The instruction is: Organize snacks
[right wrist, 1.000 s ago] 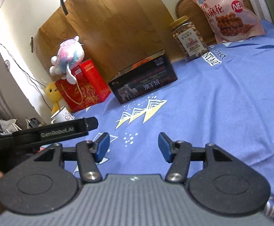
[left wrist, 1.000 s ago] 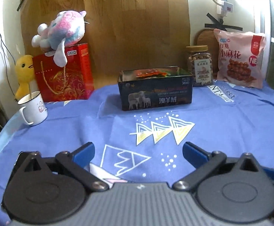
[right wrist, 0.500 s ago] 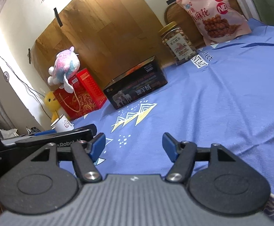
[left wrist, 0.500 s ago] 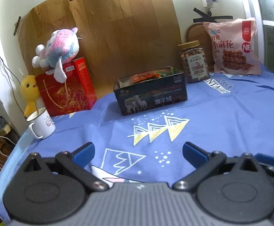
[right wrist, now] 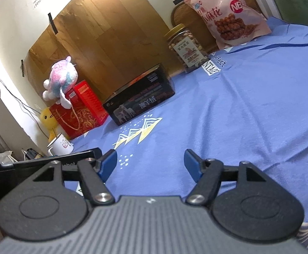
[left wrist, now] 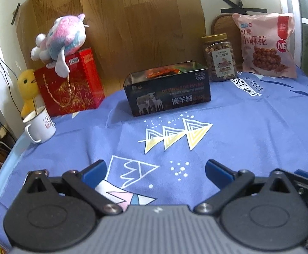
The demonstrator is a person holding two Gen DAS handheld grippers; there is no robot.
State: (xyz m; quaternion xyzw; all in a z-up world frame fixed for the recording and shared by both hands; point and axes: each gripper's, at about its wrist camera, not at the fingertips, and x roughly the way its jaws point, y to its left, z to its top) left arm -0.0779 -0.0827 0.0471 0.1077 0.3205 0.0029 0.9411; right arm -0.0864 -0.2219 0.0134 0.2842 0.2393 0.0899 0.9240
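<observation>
A dark open box [left wrist: 168, 94] stands at the back middle of the blue cloth, with orange and green snack packets [left wrist: 164, 72] inside. It also shows in the right wrist view [right wrist: 141, 101]. A jar of nuts [left wrist: 220, 58] [right wrist: 186, 46] and a pink snack bag [left wrist: 267, 45] [right wrist: 230, 12] stand to its right against the wall. My left gripper [left wrist: 155, 170] is open and empty, low over the front of the cloth. My right gripper [right wrist: 150, 163] is open and empty, just right of the left one.
A red gift box [left wrist: 69, 84] with a plush toy [left wrist: 63, 40] on top stands at the back left. A yellow duck toy [left wrist: 28, 91] and a white mug [left wrist: 39, 127] sit near the table's left edge. A wooden board [left wrist: 132, 21] leans on the wall.
Both grippers have shifted slightly, staying open and empty. The right wrist view has tilted, so the box and snacks sit further off. Nothing on the table has moved.
</observation>
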